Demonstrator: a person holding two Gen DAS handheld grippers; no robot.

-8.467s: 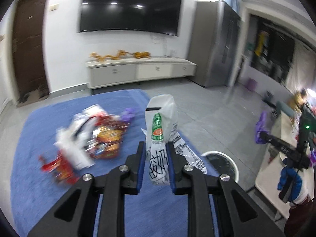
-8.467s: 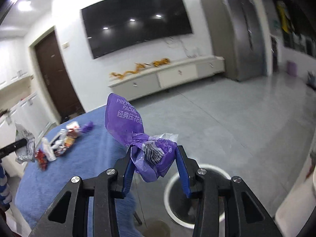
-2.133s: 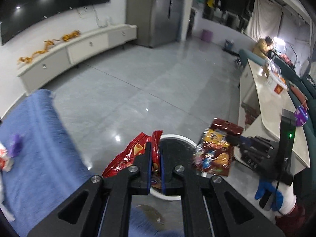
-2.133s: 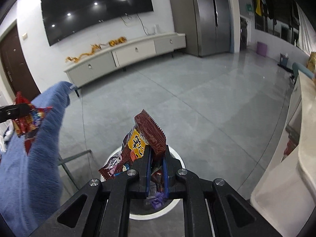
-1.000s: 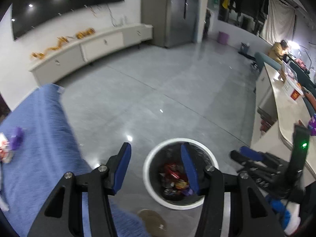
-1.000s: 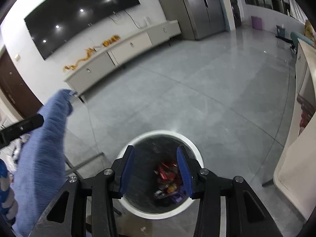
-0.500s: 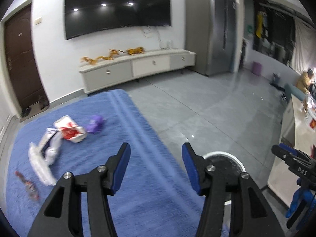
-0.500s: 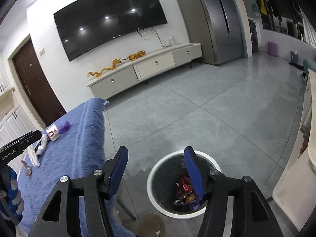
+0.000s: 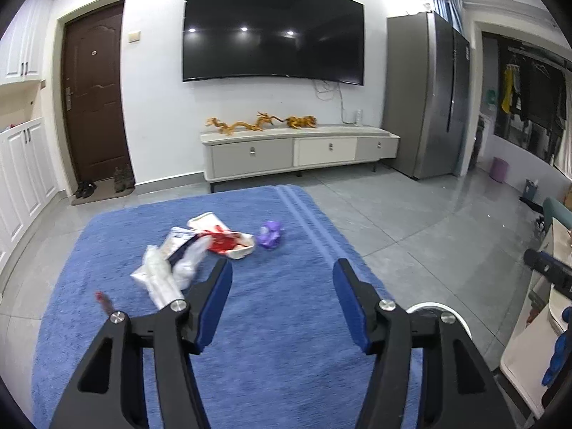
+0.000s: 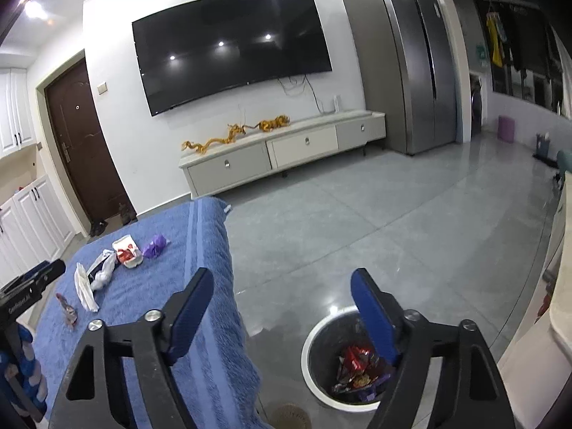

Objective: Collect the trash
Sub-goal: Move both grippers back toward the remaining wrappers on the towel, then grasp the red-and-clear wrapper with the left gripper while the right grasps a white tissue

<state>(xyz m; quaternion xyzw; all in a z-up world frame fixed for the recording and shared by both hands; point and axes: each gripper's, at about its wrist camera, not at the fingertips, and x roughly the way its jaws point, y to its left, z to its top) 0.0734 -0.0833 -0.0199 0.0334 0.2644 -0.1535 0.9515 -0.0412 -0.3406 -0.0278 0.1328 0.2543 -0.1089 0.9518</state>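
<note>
Trash lies on a table with a blue cloth (image 9: pixel 271 321): a white and red wrapper (image 9: pixel 223 239), a crumpled white wrapper (image 9: pixel 168 268), a purple wrapper (image 9: pixel 270 234) and a small red scrap (image 9: pixel 103 300). My left gripper (image 9: pixel 282 304) is open and empty above the cloth, a short way in front of the wrappers. My right gripper (image 10: pixel 282 309) is open and empty, above the cloth's right edge and the bin. The white-rimmed bin (image 10: pixel 314 343) stands on the floor, with red and purple wrappers (image 10: pixel 357 364) inside. The same trash shows in the right wrist view (image 10: pixel 123 250).
A TV cabinet (image 9: pixel 300 150) with gold dragon figures stands under a wall TV (image 9: pixel 273 32). A grey fridge (image 9: pixel 425 93) is at the right, a brown door (image 9: pixel 94 93) at the left. A white counter (image 9: pixel 536 325) lies right of the bin.
Both grippers dropped their snack wrappers into the bin about a second ago and opened. Both views have since swung up and left from the bin toward the blue table.
</note>
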